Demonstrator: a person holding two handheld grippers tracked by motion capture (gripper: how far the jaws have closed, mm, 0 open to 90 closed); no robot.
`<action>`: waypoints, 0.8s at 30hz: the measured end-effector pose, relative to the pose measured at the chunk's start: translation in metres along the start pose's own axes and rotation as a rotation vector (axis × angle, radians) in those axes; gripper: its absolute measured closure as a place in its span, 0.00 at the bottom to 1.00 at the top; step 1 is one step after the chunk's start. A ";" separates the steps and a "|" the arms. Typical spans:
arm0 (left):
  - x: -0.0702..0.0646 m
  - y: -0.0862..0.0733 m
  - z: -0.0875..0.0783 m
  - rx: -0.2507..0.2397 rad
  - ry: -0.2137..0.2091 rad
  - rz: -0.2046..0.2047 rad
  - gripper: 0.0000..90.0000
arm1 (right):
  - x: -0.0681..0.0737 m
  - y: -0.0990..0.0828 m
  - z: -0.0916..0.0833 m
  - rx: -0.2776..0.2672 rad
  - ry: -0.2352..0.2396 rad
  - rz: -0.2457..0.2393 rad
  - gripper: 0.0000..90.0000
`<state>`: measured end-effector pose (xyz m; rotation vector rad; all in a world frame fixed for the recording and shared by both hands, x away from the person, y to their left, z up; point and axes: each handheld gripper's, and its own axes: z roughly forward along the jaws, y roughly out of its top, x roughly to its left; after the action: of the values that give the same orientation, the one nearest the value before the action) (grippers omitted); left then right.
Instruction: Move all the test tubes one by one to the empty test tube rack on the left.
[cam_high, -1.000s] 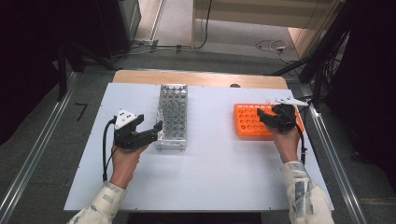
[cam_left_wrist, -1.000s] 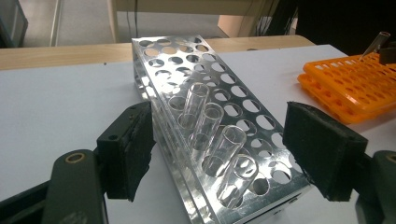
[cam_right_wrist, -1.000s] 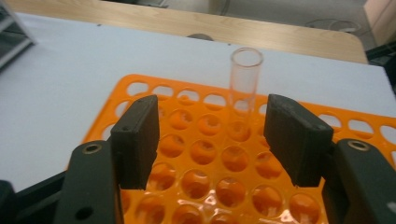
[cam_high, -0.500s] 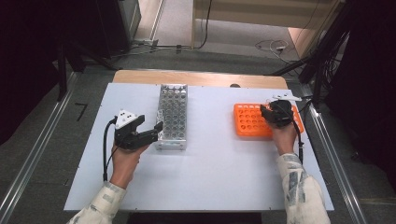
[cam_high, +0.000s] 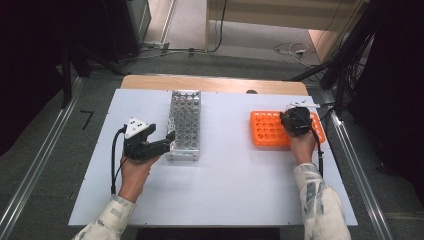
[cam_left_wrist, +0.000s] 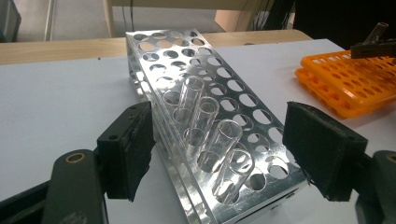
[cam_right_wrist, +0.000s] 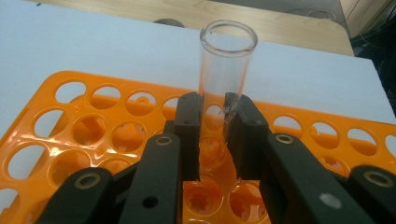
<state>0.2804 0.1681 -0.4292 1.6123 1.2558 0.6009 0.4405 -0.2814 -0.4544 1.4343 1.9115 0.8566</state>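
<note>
A clear glass test tube (cam_right_wrist: 227, 60) stands upright in a hole of the orange rack (cam_right_wrist: 93, 135). My right gripper (cam_right_wrist: 213, 107) has just been closing, and its pads now press on the tube's lower half. In the high view the right gripper (cam_high: 295, 120) sits over the right end of the orange rack (cam_high: 267, 129). My left gripper (cam_high: 161, 136) is open beside the near left corner of the metal rack (cam_high: 184, 125). Between its spread pads (cam_left_wrist: 133, 140) I see several glass tubes (cam_left_wrist: 205, 126) standing in that rack's near row.
The white table top (cam_high: 225, 185) has free room in front of both racks and between them. A wooden strip (cam_high: 215, 83) runs along its far edge. Cables trail from each gripper toward the person's forearms.
The right hand has edged a little further over the orange rack's right end. The left hand and the metal rack have not moved.
</note>
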 end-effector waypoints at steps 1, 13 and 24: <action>0.000 0.000 0.000 -0.001 0.000 0.000 0.28 | 0.000 0.001 -0.001 -0.004 0.001 -0.001 0.81; 0.001 0.001 -0.002 -0.013 -0.003 -0.007 0.27 | -0.005 0.017 -0.034 -0.075 0.048 0.033 0.81; -0.004 0.003 -0.005 -0.026 0.002 -0.002 0.23 | 0.021 0.017 -0.072 -0.077 0.244 -0.021 0.81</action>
<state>0.2763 0.1666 -0.4241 1.5898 1.2464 0.6158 0.3894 -0.2677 -0.3979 1.3111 2.0418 1.1269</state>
